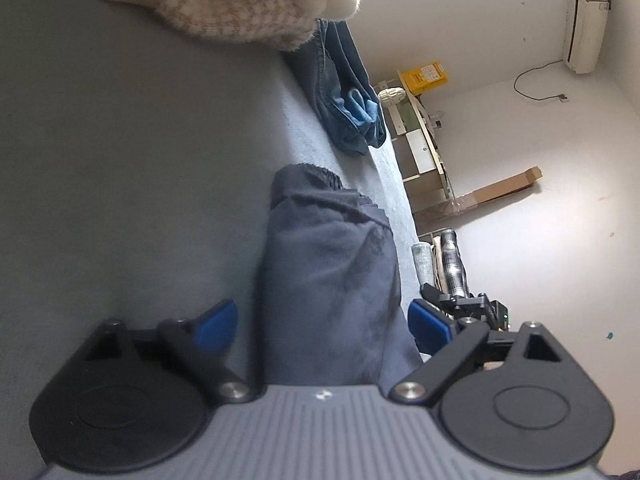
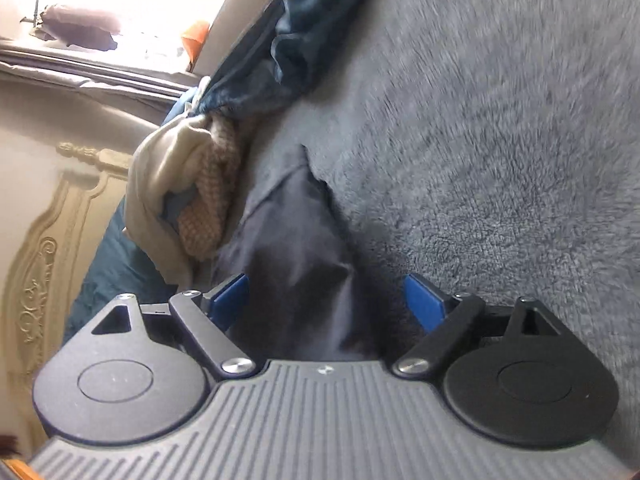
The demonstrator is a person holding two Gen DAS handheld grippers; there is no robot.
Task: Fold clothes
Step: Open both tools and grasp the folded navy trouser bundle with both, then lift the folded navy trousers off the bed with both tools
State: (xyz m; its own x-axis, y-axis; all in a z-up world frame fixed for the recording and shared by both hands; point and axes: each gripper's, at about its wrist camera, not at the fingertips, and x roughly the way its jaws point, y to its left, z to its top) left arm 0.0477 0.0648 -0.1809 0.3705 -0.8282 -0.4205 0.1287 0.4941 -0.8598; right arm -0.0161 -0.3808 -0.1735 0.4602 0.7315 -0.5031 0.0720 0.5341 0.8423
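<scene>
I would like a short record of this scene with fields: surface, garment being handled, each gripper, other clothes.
surface: grey fleece blanket
garment: dark navy garment, bunched, lying on the blanket
left gripper: open, garment between the fingers, pads not pressing
right gripper: open, same dark fabric between the fingers
other clothes: checked beige knit, blue jeans, tan knit piece

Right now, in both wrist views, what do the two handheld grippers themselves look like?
Both match. The left gripper and right gripper each have a grey ribbed body with a small white mark at its front edge, two round black discs, black link arms on silver pivot screws, and blue finger pads. No cables, hands or sleeves show.
</scene>
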